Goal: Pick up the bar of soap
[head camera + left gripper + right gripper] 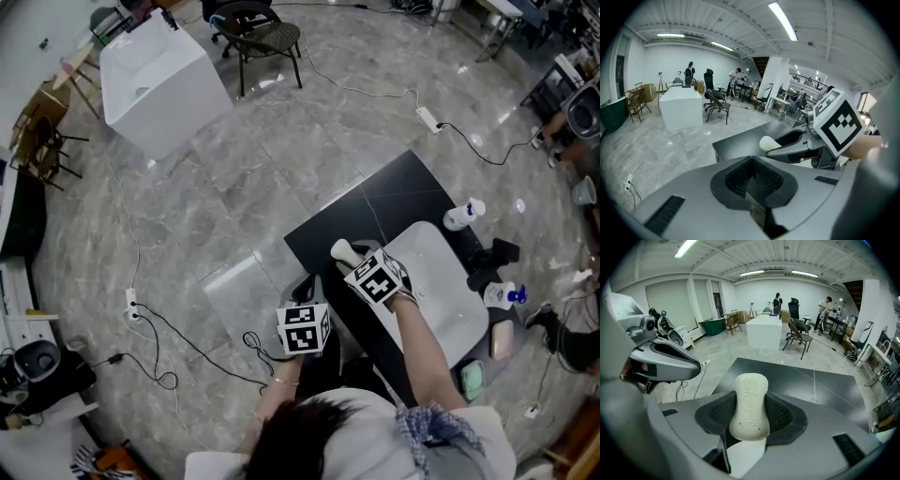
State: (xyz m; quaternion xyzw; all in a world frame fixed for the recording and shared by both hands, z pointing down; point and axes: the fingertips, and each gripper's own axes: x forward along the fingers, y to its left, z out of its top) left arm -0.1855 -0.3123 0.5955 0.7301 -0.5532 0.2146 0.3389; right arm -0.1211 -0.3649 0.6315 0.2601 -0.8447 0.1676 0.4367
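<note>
Soap bar (pixel 749 404) shows embossed lettering only in the right gripper view.

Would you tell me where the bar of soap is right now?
Right gripper view: the bar of soap is clamped in the right gripper's jaws above the black table, the left gripper close on its left.

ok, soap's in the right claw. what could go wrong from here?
1. Slip: the right claw pinches the bar of soap by its long sides, with its far end sticking out past the pads. Smooth soap may squirt out or tilt.
2. Collision: the left claw hangs close beside it, shut and empty, so a sideways swing could knock the bar.
</note>
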